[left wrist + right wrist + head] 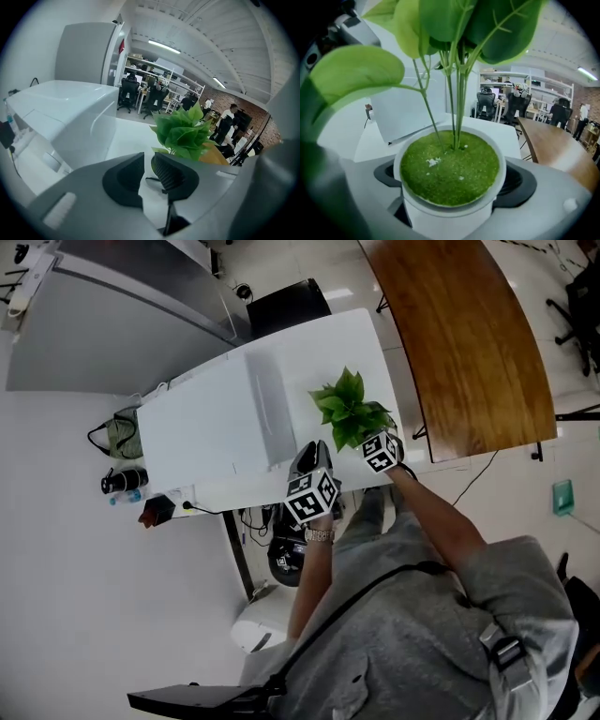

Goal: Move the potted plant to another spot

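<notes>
— Leaves (356,70) hang right over your right tongs (453,180). The potted plant (452,154) stands upright between them, seated deep. Jaws are spread wide, with a pad just beside the pot wall on each side, not pressing by my reading.

— So I close now? And my left tongs (149,173)?

— Judgement: this is the grasp step. Close slowly so both pads meet the wall under the rim together and the pot does not skid on the counter (361,343). Then lift straight up, level, stems clear. Your left tongs are nearly clenched with nothing between them. The plant is ahead and to their right, a white box (70,112) to their left. Park them there, out of the way.
</notes>
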`<state>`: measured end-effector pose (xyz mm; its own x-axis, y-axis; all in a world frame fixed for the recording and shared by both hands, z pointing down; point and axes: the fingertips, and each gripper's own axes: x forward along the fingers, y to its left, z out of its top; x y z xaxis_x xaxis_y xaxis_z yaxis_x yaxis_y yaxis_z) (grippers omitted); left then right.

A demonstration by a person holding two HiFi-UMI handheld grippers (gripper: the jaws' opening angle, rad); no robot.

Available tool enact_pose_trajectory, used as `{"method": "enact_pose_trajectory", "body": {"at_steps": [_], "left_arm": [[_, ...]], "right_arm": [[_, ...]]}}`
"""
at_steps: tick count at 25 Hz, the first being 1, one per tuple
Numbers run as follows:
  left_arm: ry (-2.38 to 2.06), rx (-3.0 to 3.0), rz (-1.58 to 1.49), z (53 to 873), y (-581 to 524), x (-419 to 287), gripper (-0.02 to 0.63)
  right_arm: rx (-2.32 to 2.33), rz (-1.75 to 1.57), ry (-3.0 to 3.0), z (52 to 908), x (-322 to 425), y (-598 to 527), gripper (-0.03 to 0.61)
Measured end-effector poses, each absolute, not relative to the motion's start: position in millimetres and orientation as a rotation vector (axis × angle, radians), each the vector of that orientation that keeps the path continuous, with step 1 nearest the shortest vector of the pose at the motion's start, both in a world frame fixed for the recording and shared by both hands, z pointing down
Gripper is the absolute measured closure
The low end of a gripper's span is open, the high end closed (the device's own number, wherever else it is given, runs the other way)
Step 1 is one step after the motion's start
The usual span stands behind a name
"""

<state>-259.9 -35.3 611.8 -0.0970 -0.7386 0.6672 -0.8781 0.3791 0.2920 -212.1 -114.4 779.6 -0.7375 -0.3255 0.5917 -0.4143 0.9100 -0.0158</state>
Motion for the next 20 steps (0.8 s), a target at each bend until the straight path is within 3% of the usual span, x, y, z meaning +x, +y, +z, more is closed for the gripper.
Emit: {"method": "enact_pose_trajectory", "body": {"at_steps": [6,15,20], "left_arm": [[-1.831,1.472,0.24,615,-77,-236,0.525],[-1.685,1.646,0.31,618,-136,-159,0.525],[-1.625,1.676,0.384,626,-141,-126,0.525]], "right_arm": [[0.743,0.271,-2.52,747,-160,-158,0.035],[1.204,0.295,-2.217,783,74,-282,0.035],[1.274,0.337,-2.233,798,120,-290,0.034]]}}
